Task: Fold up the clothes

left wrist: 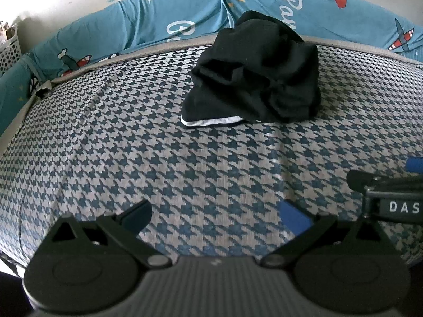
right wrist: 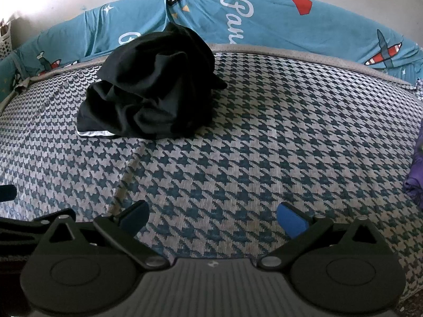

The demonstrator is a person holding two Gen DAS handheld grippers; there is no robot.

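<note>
A crumpled black garment (left wrist: 255, 71) with a white-trimmed hem lies in a heap on the houndstooth mattress (left wrist: 158, 145), near its far edge. The right wrist view shows the same black garment (right wrist: 150, 87) at the upper left. My left gripper (left wrist: 219, 216) is open over bare mattress, well short of the heap, nothing between its blue pads. My right gripper (right wrist: 214, 219) is open too, low over the mattress (right wrist: 264, 145), with the heap far ahead to its left. The right gripper's body (left wrist: 391, 198) shows at the right edge of the left wrist view.
A teal printed quilt (left wrist: 185, 18) is bunched along the wall behind the mattress. A white perforated basket (left wrist: 9, 50) stands at the far left. Purple cloth (right wrist: 416, 171) lies at the mattress's right edge. Part of the left gripper (right wrist: 15, 219) shows at the left.
</note>
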